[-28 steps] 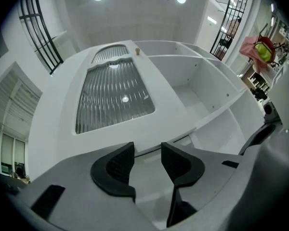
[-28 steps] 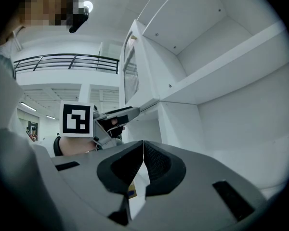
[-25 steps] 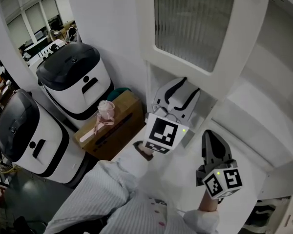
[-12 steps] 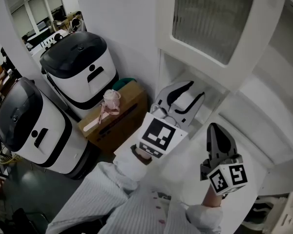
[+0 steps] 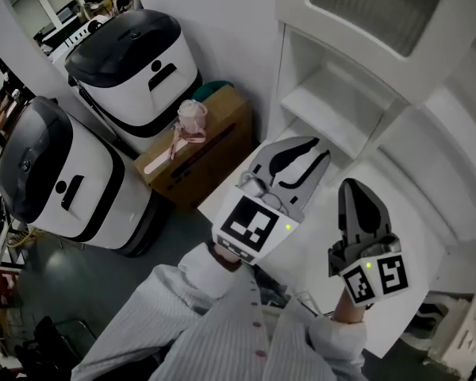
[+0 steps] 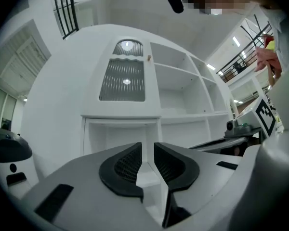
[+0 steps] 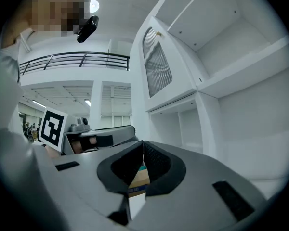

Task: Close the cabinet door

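Note:
The white cabinet door (image 5: 381, 10) with its ribbed glass pane sits at the top right of the head view. In the left gripper view the door (image 6: 124, 79) looks flush with the cabinet front, a small knob (image 6: 148, 57) at its edge. My left gripper (image 5: 305, 151) hangs below the door, apart from it and pointing at the low compartments. Its jaws (image 6: 148, 146) have just been closing and stand a narrow gap apart with nothing between them. My right gripper (image 5: 351, 187) is to its right, jaws (image 7: 143, 143) shut and empty.
Two white machines with dark lids (image 5: 135, 62) (image 5: 47, 181) stand on the floor at left. A cardboard box (image 5: 214, 137) with a pink cup (image 5: 192, 116) on it sits against the cabinet side. Open white shelves (image 6: 183, 95) run right of the door.
Both grippers have drawn back and down from the cabinet, so the door now sits higher in the head view. The left jaws stand narrower than before.

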Motion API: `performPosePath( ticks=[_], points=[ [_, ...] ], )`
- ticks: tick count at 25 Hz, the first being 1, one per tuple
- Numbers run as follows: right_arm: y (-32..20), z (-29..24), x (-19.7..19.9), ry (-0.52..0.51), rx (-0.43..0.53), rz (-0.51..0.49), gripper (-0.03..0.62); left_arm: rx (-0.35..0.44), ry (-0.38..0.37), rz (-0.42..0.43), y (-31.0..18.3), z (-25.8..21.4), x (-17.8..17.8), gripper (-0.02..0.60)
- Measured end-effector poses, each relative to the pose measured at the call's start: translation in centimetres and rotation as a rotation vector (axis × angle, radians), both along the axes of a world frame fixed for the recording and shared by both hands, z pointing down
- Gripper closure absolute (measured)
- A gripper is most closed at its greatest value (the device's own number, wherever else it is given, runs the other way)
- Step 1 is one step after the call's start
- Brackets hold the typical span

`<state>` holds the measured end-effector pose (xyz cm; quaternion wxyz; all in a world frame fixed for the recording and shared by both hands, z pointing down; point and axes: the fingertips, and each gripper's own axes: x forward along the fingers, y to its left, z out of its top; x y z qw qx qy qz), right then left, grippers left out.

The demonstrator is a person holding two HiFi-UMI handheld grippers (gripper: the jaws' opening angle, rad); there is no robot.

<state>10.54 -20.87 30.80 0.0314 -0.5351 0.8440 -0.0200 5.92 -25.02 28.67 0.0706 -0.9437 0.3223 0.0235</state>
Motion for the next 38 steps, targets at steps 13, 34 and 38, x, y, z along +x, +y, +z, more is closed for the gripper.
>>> performPosePath(
  ticks=[13,34,38],
  points=[
    [1.8,4.1,-1.0,0.016,-0.097,0.022,0.58,-0.141,-0.008,0.083,4.5,7.1,-0.5,0.568],
    [3.2,5.1,-1.1,0.051,-0.144,0.017,0.581,-0.138,-0.002,0.12,5.6,7.1,0.4,0.572],
    [3.7,5.3,0.2,0.053,-0.141,0.022,0.582,-0.125,-0.006,0.121,6.0,7.0,1.8,0.572]
  ],
)
